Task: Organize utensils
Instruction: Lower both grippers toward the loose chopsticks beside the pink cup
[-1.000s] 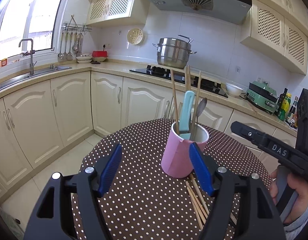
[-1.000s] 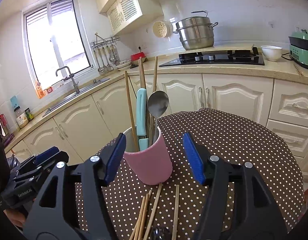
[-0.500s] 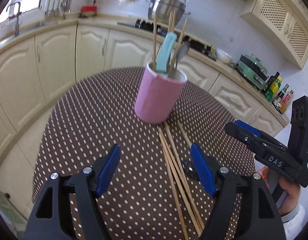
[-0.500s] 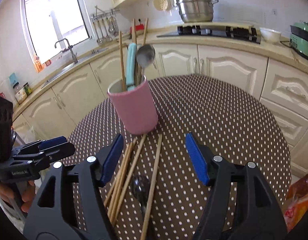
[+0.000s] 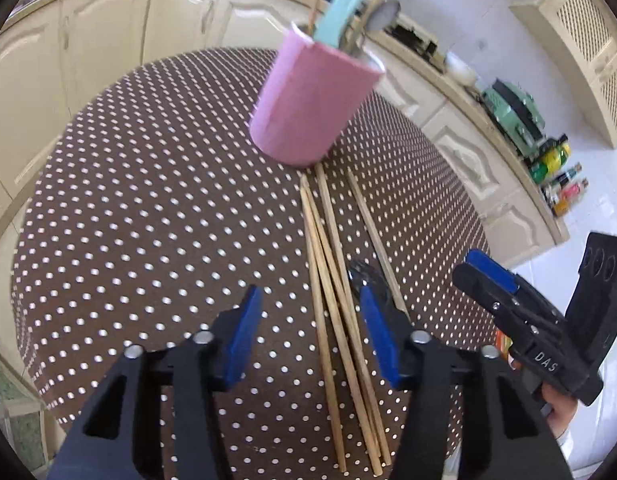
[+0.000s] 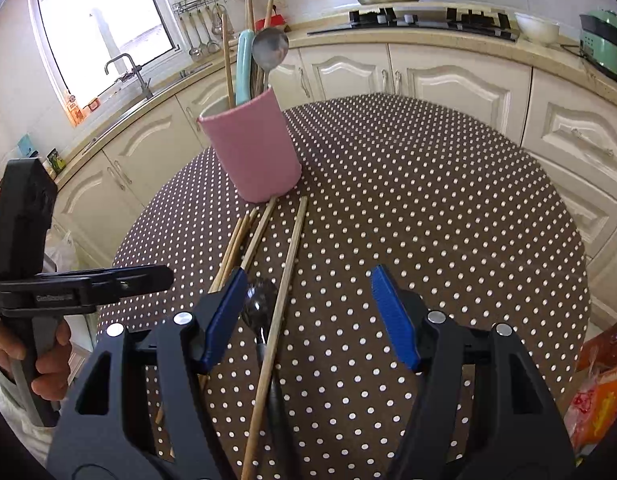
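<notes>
Closing over the bundle of wooden chopsticks, nothing pinched: left gripper. Centre one stick before squeezing. Right gripper: agape, empty, beside.

Left gripper closing (nothing pinched); right gripper open, angled down.

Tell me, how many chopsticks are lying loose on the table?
5, as far as I can tell: four bunched chopsticks crossing in front of the pink cup, one single chopstick apart beyond the dark spoon. Overlaps may hide another.
</notes>
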A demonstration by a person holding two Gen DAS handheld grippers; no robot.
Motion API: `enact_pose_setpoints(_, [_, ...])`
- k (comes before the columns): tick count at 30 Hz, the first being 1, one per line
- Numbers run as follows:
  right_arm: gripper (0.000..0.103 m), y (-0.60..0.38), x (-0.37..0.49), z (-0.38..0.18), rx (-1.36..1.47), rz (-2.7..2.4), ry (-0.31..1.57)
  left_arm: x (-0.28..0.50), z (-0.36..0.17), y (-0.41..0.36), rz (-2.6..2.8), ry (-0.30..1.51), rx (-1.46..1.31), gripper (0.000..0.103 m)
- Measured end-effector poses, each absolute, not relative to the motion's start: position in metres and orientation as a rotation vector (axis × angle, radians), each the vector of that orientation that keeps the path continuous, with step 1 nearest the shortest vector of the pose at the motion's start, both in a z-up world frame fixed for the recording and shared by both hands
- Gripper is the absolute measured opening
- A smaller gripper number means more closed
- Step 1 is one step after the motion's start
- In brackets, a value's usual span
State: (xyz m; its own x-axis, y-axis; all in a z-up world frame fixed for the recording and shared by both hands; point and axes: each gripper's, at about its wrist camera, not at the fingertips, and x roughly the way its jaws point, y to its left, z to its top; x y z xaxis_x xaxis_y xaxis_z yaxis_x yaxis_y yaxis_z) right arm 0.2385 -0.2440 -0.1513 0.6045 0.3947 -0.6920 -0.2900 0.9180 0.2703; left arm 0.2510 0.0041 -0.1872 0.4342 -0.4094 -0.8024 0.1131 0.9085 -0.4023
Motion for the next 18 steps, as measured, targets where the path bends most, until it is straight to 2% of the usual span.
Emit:
enact_pose_setpoints(3, [0.064,-0.244,0.238,-0.155,0.129,0.409,0.845,0.252,-0.198,-0.004,-0.32,1.117,-0.251,0.042])
enact_pose_setpoints(18, [0.064,-0.24,0.253,-0.162,0.145,0.427,0.872,0.282,-0.206,-0.059,-0.261,1.16,0.067,0.042])
